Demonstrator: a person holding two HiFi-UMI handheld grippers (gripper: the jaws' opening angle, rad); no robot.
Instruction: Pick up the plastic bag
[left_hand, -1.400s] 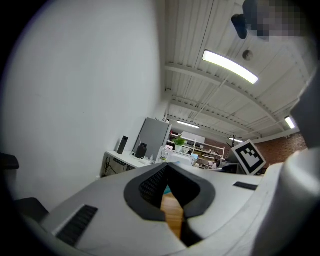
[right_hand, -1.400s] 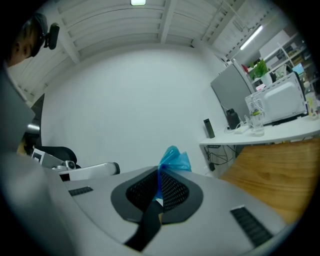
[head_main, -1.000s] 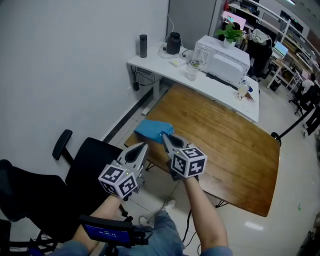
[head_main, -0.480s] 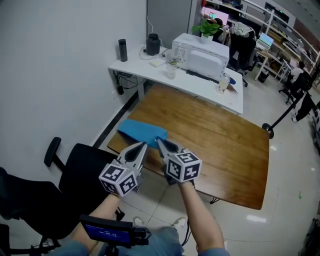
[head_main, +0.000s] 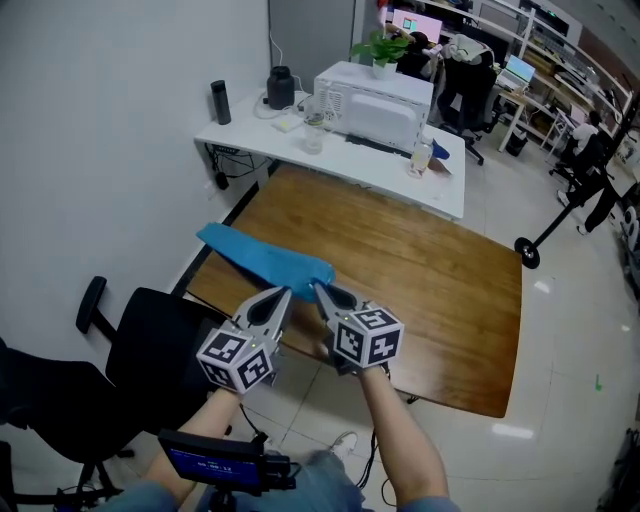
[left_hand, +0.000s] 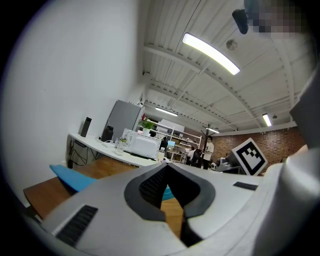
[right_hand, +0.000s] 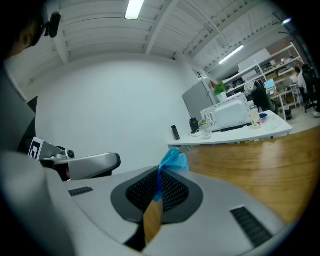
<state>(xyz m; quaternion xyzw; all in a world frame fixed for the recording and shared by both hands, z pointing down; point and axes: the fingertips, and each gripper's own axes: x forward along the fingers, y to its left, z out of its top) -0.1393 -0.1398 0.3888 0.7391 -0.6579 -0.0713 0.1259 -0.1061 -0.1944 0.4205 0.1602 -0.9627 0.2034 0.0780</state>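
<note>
- Care with the pinch is counting most now: the right gripper (head_main: 322, 290) is clamping its jaws on a gathered corner of the thin blue plastic bag (head_main: 262, 258). Only a small tuft of film is poking out past the jaw tips in the right gripper view.
- Judging from that slim hold, a slow, steady rise is looking wiser than a snatch, since slick film is liable to slide out from between the ribbed dark pads (right_hand: 175, 192).
- The left gripper (head_main: 283, 293) is hovering just beside the right one, its jaws closed together on nothing. It is sitting close enough to take a second hold if the film starts slipping.
- The bag is lying stretched along the near-left corner of the brown wooden tabletop (head_main: 430, 300), with its near end running up to the right gripper's tips. Whether that end is already hanging clear of the wood is not showing.
- The film is looking soft, crinkled and slightly translucent at the pinched tuft, and flat and elongated over the rest. It is therefore likely to be sagging and trailing as it comes up.
- The wood is showing a smooth, glossy grain, probably offering little friction for the bag to drag against.
</note>
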